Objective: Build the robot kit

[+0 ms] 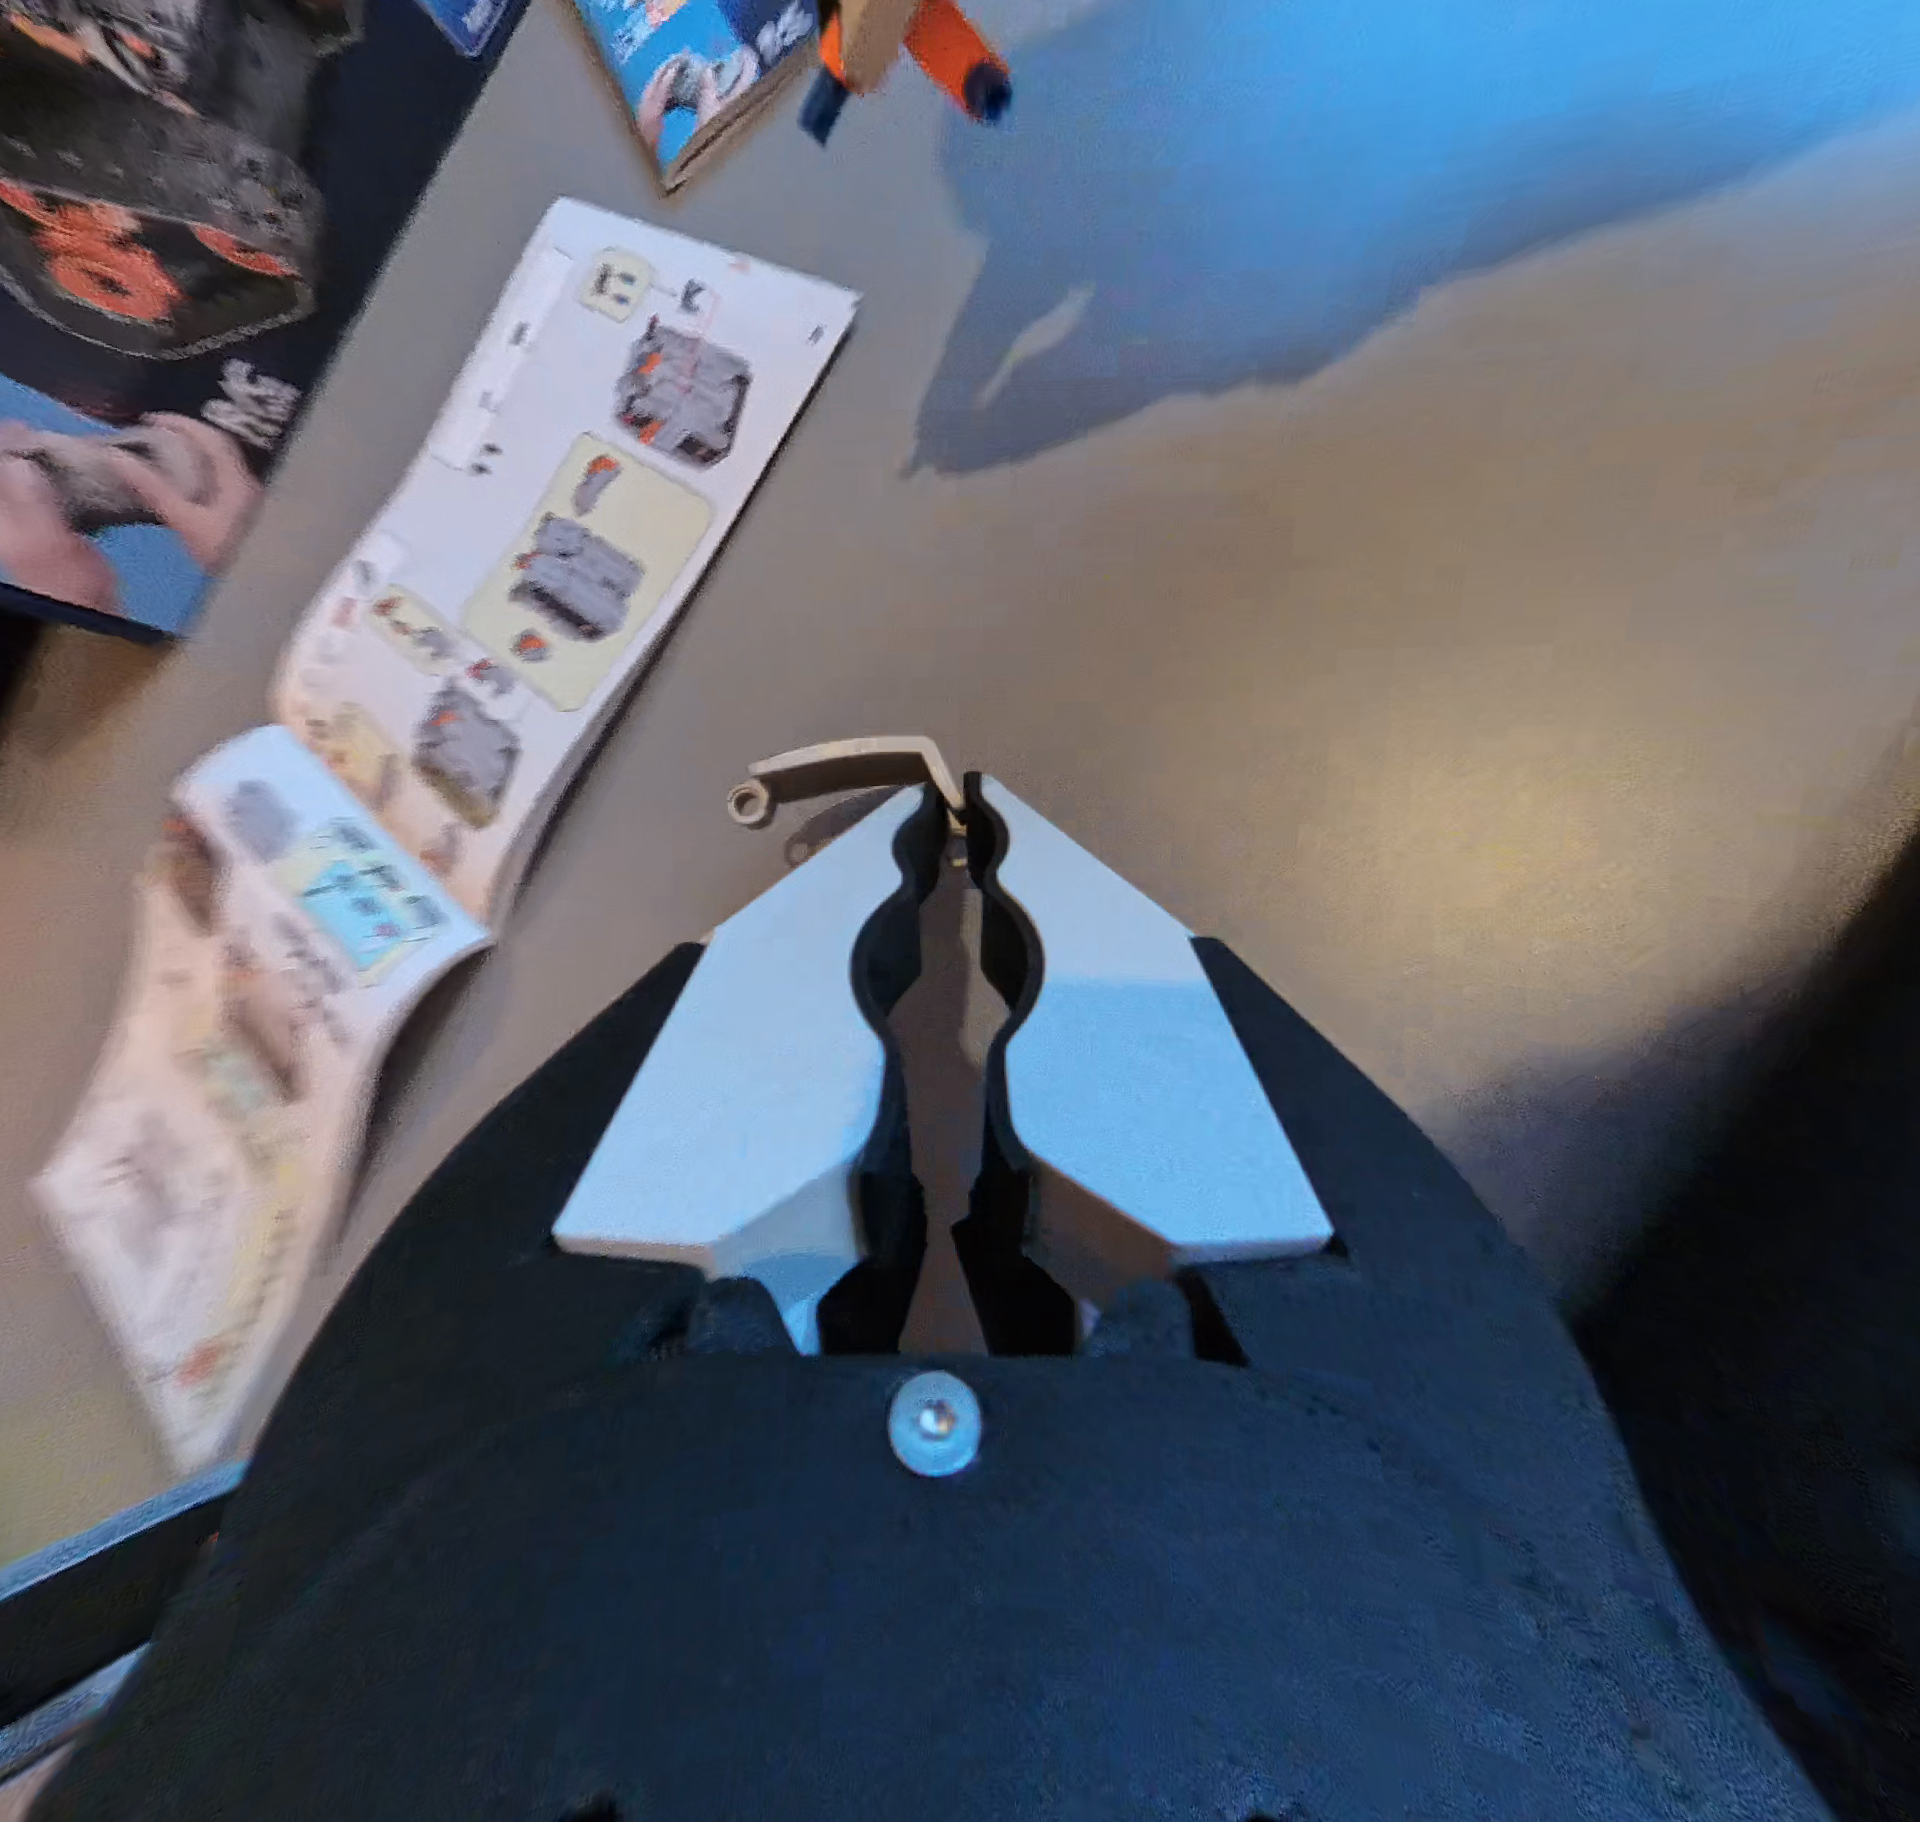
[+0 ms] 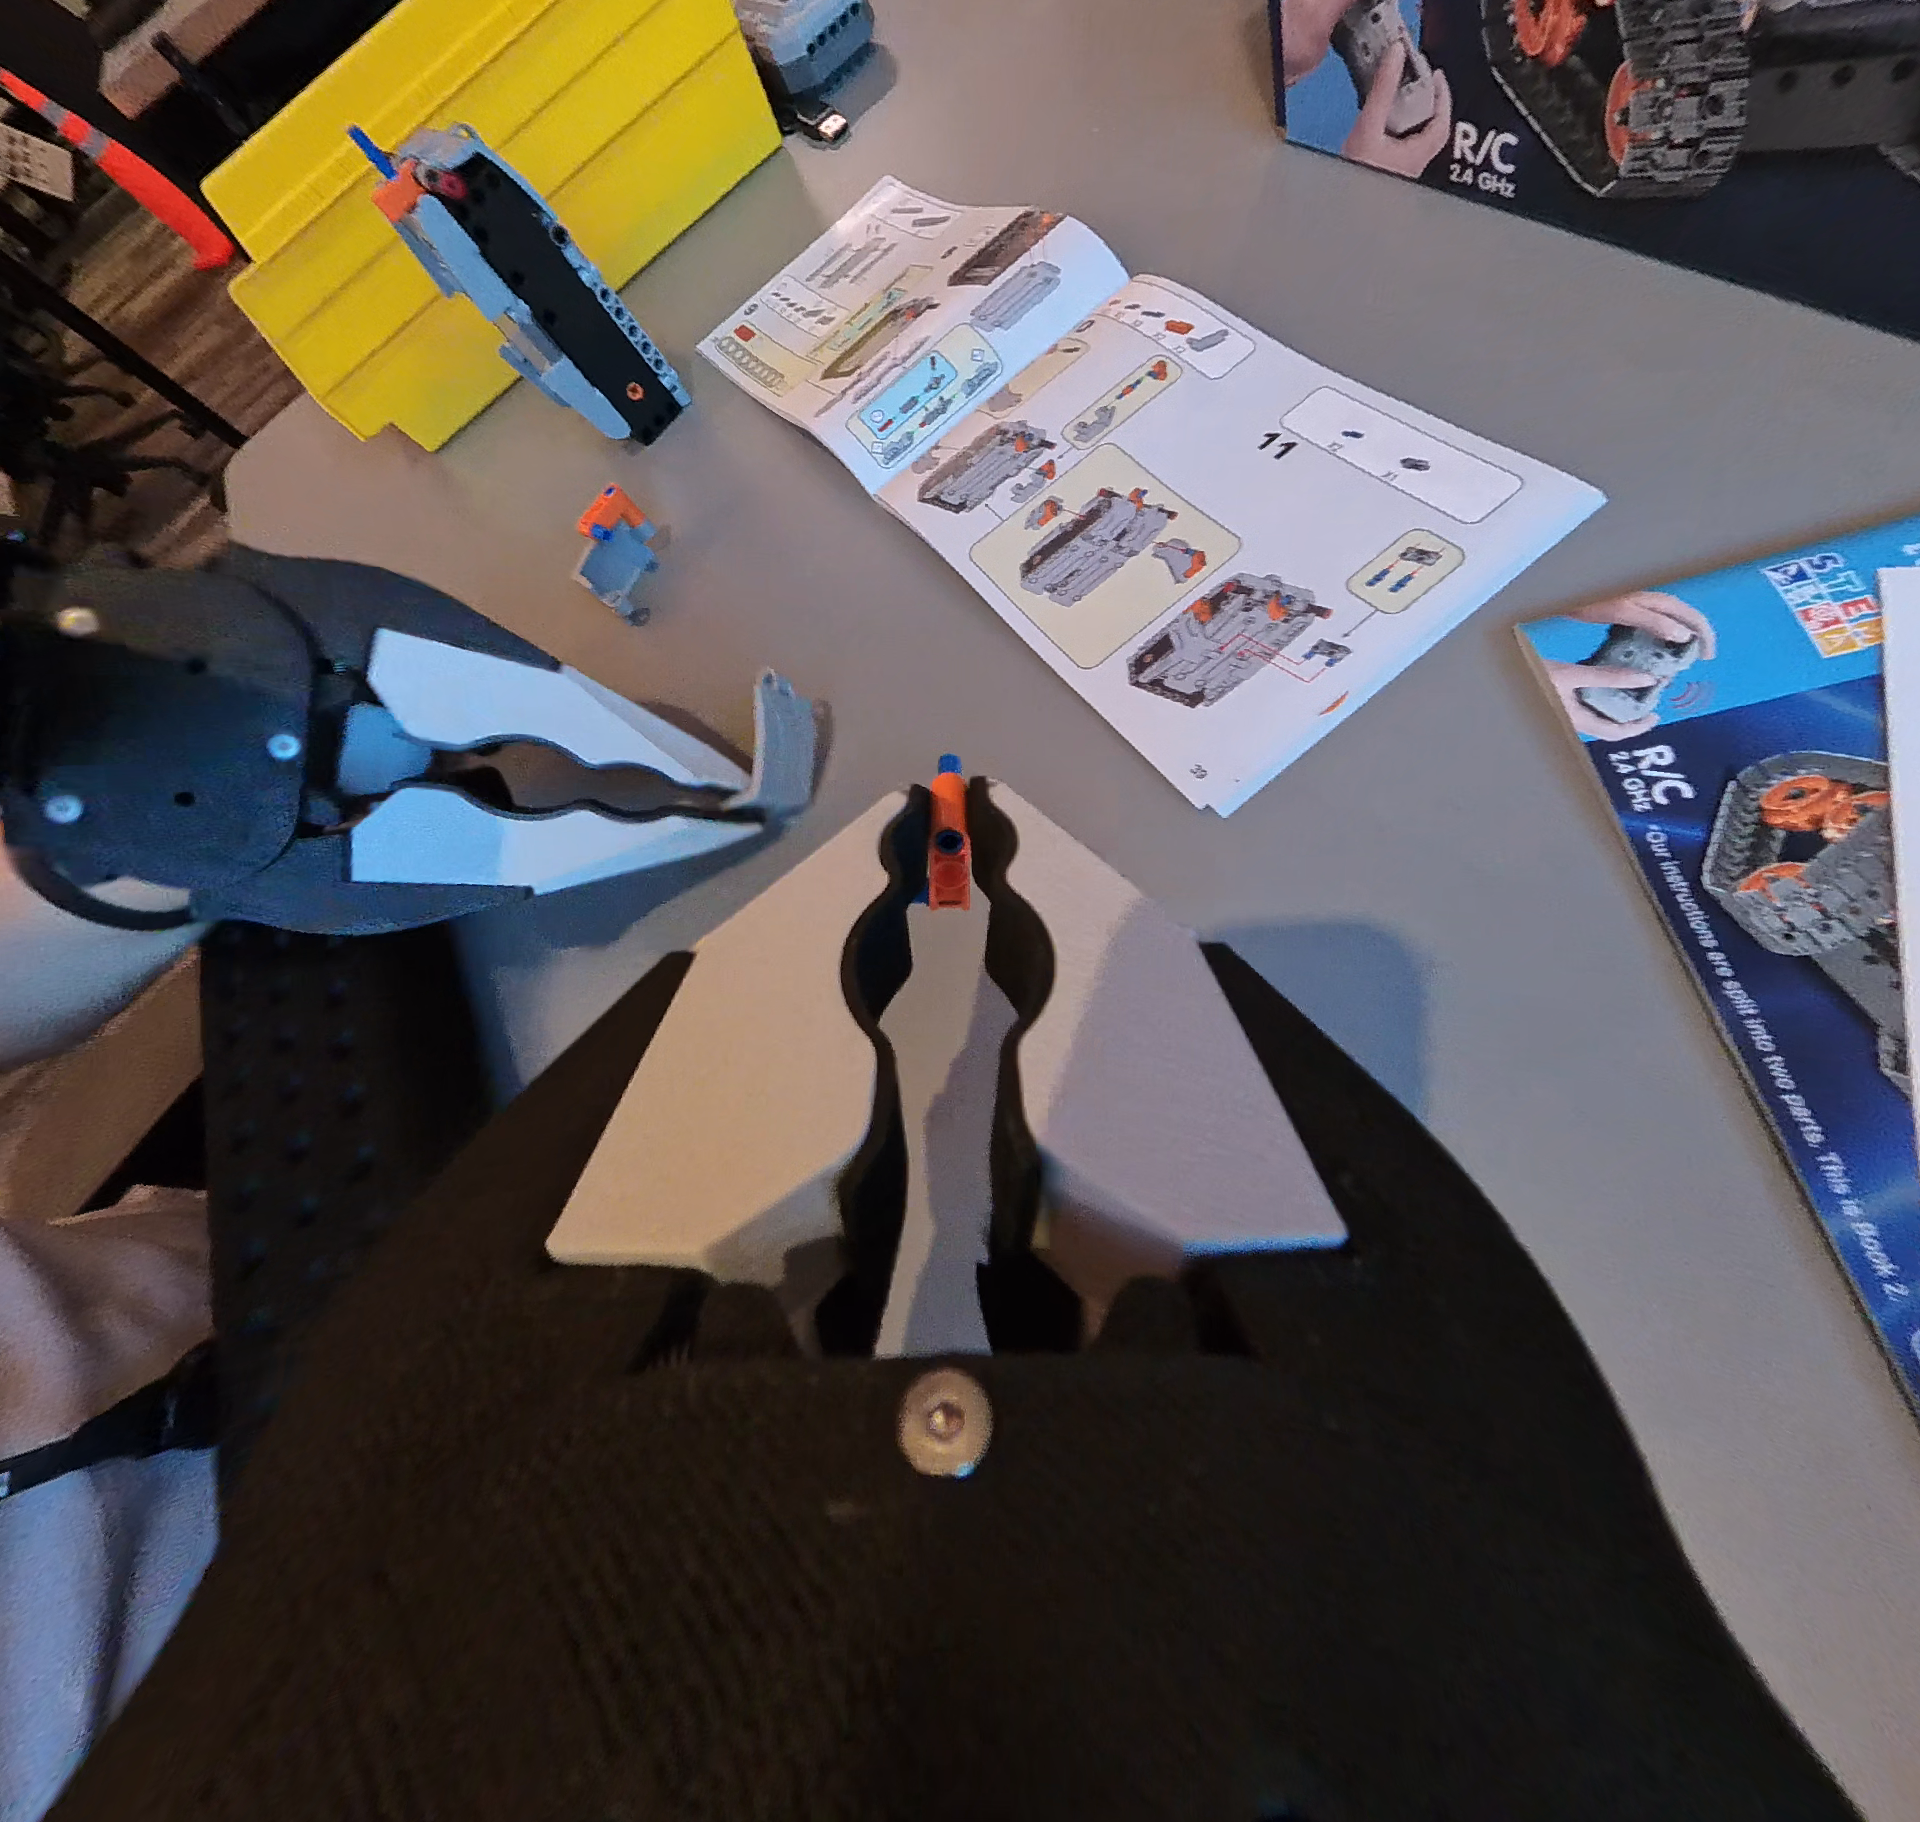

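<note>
Left gripper [image 1: 954,804] pinches grey angled beam [image 1: 831,770], seemingly curved; right gripper [image 2: 948,816] orange connector [image 2: 948,853]

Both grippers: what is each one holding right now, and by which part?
Left gripper pinches a curved grey piece by one end. Right gripper clamps an orange connector across its sides.

Grey curved piece [image 1: 842,770], orange piece with blue pin [image 2: 948,853], yellow bin [image 2: 499,162], grey table [image 2: 1351,941].
</note>
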